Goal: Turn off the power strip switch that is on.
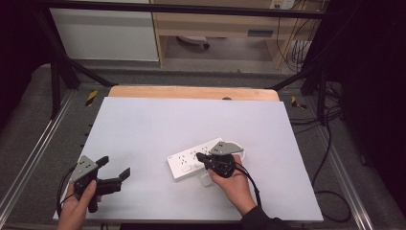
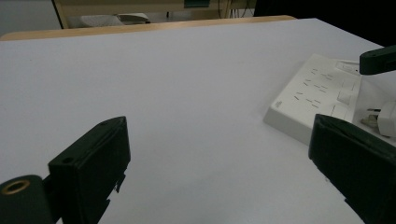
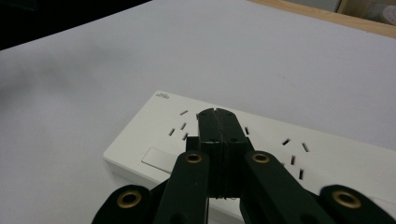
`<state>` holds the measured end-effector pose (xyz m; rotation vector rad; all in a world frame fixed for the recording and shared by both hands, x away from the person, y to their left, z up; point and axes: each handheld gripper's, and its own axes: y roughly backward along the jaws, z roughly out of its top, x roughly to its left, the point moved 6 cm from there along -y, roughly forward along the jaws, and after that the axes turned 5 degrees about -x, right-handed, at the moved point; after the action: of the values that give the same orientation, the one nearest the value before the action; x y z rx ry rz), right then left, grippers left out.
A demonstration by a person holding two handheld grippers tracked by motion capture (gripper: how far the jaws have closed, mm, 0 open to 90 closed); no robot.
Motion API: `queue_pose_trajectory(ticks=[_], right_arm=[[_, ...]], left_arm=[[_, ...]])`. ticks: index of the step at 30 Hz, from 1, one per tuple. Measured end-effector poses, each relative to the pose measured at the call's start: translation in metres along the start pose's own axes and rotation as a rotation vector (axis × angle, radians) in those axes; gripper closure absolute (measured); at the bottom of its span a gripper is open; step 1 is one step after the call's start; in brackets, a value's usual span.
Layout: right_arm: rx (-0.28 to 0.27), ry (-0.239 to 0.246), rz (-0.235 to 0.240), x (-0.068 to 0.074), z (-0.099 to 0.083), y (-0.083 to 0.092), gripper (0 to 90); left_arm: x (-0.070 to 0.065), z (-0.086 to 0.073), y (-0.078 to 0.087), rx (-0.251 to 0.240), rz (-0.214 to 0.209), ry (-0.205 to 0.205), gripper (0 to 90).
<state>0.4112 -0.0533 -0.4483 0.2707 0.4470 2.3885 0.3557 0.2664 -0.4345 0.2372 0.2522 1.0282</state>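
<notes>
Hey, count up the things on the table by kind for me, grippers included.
Power strips: 1, the white power strip on the white table.
Plug adapters: 1, a small white plug adapter beside the strip's near edge.
Grippers: 2, the left gripper with fingers wide apart, and the right gripper with fingers together over the strip.
Total: 4

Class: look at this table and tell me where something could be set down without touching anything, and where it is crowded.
Free: the far half of the white table, from the wooden edge down to the power strip, and the middle stretch between the left claw and the strip. Crowded: front right, where the right claw, shut, sits over the strip beside a white plug.
</notes>
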Motion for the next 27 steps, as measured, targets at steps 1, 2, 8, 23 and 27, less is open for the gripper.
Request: queue_pose_trajectory(ticks=[1, 2, 8, 23, 27], right_arm=[[0.001, -0.002, 0.0, 0.0, -0.001, -0.001, 90.0], [0.004, 0.0, 0.001, 0.001, -0.002, -0.001, 90.0], [0.021, 0.001, 0.005, 0.002, -0.006, -0.004, 90.0], [0.053, 0.006, 0.013, 0.006, -0.016, -0.012, 90.0], [0.058, 0.006, 0.011, 0.006, -0.017, -0.013, 90.0]], left_arm=[[0.0, 0.0, 0.0, 0.0, 0.0, 0.0, 5.2], [0.0, 0.0, 0.0, -0.001, 0.0, -0.001, 5.2], [0.0, 0.0, 0.0, 0.0, 0.0, -0.001, 5.2], [0.0, 0.0, 0.0, 0.002, -0.002, -0.003, 5.2], [0.0, 0.0, 0.0, 0.002, -0.002, -0.003, 5.2]])
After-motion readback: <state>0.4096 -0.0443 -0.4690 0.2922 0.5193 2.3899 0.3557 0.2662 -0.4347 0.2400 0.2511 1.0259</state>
